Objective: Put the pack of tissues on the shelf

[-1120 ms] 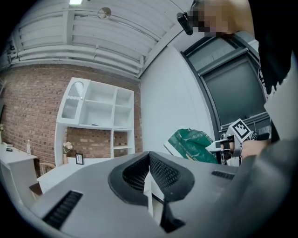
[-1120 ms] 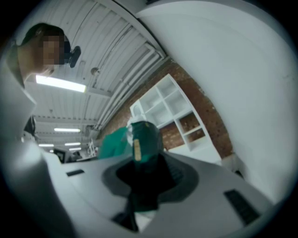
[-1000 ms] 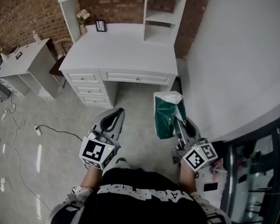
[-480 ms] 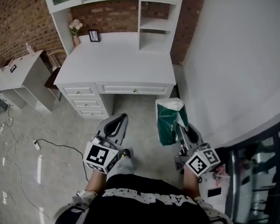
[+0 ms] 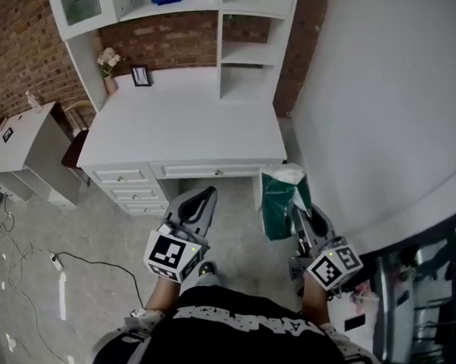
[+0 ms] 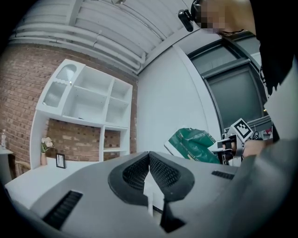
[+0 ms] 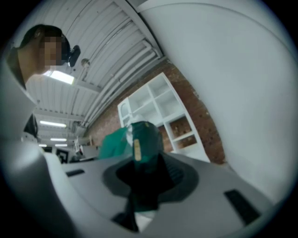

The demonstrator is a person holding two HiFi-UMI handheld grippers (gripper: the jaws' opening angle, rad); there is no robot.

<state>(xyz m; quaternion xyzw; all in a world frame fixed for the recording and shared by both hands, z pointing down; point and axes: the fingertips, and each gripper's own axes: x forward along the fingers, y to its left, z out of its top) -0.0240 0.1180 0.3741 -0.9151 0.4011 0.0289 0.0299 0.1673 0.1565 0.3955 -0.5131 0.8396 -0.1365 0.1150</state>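
Head view: right tool (image 5: pixel 298 213) grips tissue pack (image 5: pixel 278 206) near desk (image 5: pixel 179 134) front edge.

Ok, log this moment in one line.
right tongs: shut on tissue pack | left tongs: shut, empty | shelf: not reached

Tissue pack (image 5: pixel 279 206) before desk (image 5: pixel 179 128), shelf (image 5: pixel 242 56) atop

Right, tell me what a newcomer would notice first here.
The green pack of tissues, clamped in the right gripper just right of centre, stands out most. Ahead stands a white desk with open shelves against a brick wall; the left gripper is shut and empty.
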